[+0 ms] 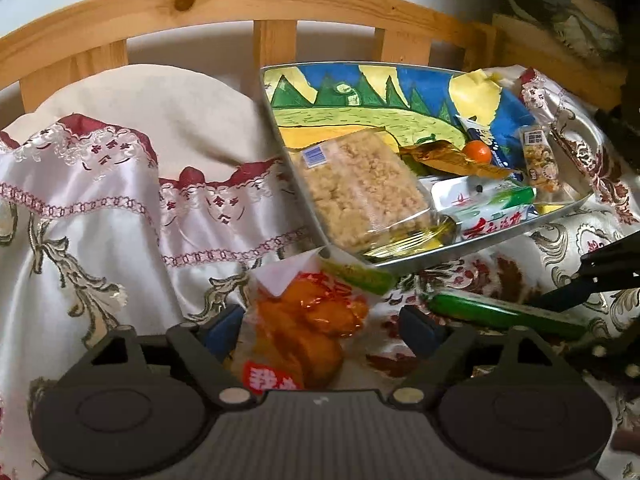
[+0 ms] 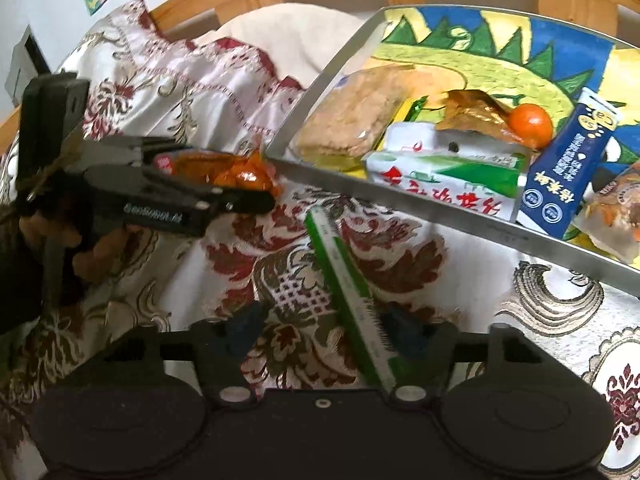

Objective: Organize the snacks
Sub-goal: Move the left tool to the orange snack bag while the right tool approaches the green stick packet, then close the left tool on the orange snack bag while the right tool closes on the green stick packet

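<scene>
An orange snack packet [image 1: 308,320] with red print lies on the patterned cloth, between the fingers of my left gripper [image 1: 322,326]. Its jaws are open: the right pad stands clear of the packet. A long green stick pack [image 2: 348,300] lies slanted between the fingers of my right gripper [image 2: 322,330], close to the right pad and far from the left one, so this gripper is open too. The right wrist view shows the left gripper [image 2: 260,190] around the orange packet [image 2: 236,174]. The metal tray [image 1: 420,258] beyond holds several snacks.
In the tray [image 2: 400,204] lie a rice-crisp block [image 1: 360,188], a green-and-white pack [image 2: 444,176], a blue carton [image 2: 560,176] and a small orange fruit [image 2: 532,124]. A wooden rail [image 1: 240,0] runs behind. A cream cushion [image 1: 140,92] sits left of the tray.
</scene>
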A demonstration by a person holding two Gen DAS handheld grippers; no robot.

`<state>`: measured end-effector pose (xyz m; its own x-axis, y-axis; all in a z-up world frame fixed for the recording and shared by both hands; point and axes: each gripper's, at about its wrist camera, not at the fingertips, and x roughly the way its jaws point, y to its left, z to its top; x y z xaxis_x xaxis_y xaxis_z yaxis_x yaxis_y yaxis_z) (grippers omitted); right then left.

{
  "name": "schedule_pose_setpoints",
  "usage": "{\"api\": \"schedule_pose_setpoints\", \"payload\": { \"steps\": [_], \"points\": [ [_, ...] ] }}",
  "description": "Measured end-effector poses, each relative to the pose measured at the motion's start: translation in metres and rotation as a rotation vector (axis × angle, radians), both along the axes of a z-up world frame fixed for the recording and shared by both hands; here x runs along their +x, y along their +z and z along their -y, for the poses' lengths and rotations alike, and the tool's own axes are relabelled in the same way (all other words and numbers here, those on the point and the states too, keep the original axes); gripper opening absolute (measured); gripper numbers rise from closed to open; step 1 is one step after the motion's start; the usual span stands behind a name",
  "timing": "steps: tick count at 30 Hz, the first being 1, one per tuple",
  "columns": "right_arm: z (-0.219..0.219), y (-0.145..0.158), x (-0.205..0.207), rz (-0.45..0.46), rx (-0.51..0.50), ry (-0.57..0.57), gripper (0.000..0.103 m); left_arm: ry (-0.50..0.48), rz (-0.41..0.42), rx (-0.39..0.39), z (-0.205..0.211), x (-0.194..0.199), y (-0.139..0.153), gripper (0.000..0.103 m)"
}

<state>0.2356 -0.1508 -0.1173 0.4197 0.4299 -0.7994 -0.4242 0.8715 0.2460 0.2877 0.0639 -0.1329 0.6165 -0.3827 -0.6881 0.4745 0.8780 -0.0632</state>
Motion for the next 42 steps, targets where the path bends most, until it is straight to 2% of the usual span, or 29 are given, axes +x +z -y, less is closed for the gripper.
{"api": "schedule_pose_setpoints", "payload": {
  "steps": [4,6,10,17,23,27,31,32,36,39,42],
  "points": [
    [0.002,0.000,0.000,0.019,-0.009,-0.044,0.045,0.005,-0.001,-0.016,0.000,-0.004,0.001,0.080],
    [0.002,-0.001,-0.001,0.026,-0.011,-0.058,0.039,0.004,0.001,-0.013,0.001,-0.006,0.002,0.076],
    [0.002,-0.001,-0.002,0.023,-0.006,-0.054,0.032,-0.018,-0.013,-0.025,0.001,-0.016,0.005,0.075],
    [-0.004,0.000,-0.006,0.032,-0.011,-0.027,0.032,-0.076,-0.002,0.015,0.002,-0.042,0.012,0.075],
    [-0.007,-0.001,-0.008,0.048,-0.020,-0.017,0.035,-0.054,0.027,0.009,0.004,-0.033,0.011,0.077],
    [-0.008,-0.002,-0.007,0.058,-0.018,-0.014,0.037,-0.047,0.018,0.004,0.005,-0.020,0.007,0.076],
    [-0.009,-0.004,-0.008,0.075,-0.016,-0.012,0.039,-0.015,-0.003,0.012,0.006,-0.008,-0.001,0.067],
    [-0.010,-0.004,-0.008,0.083,-0.019,-0.009,0.039,-0.007,-0.003,0.026,0.009,-0.007,-0.003,0.064],
    [-0.016,-0.005,-0.010,0.120,-0.046,0.008,0.040,-0.029,0.049,0.109,0.020,-0.017,-0.004,0.062],
    [-0.020,-0.005,-0.012,0.140,-0.068,0.022,0.039,-0.051,0.053,0.132,0.024,-0.027,-0.002,0.062],
    [-0.022,-0.004,-0.014,0.149,-0.088,0.033,0.030,-0.060,0.033,0.129,0.023,-0.037,0.001,0.061]
  ]
}}
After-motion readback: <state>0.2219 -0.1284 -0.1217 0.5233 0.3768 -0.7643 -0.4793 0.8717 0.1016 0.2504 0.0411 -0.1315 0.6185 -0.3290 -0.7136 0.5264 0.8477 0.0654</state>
